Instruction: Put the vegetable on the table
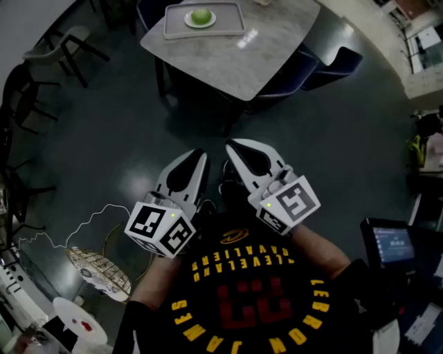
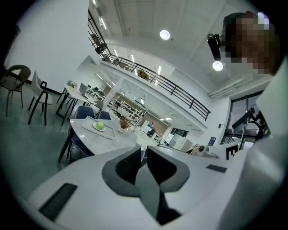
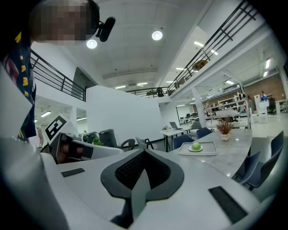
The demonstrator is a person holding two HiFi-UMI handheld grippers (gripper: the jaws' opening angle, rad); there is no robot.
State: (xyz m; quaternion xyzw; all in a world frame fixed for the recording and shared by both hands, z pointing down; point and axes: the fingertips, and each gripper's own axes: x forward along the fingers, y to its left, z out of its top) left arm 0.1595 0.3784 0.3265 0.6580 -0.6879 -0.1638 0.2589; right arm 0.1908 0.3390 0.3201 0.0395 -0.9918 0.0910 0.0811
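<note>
A round green vegetable [image 1: 201, 16] lies on a small white plate inside a grey tray [image 1: 232, 28] on the marble-topped table [image 1: 277, 55], far ahead of me. It also shows in the left gripper view, vegetable [image 2: 99, 126], and in the right gripper view, vegetable [image 3: 196, 146]. My left gripper [image 1: 201, 153] and right gripper [image 1: 232, 145] hover side by side close to my chest, above the dark floor and well short of the table. Both are shut with nothing between the pads, as the left gripper [image 2: 144, 150] and right gripper [image 3: 144, 152] show in their own views.
Dark blue chairs [image 1: 332, 66] stand at the table's right side and black chairs [image 1: 69, 41] at the far left. A screen [image 1: 391, 245] sits at my right, a woven dish [image 1: 100, 271] at my lower left. A small potted plant [image 3: 223, 130] stands on the table.
</note>
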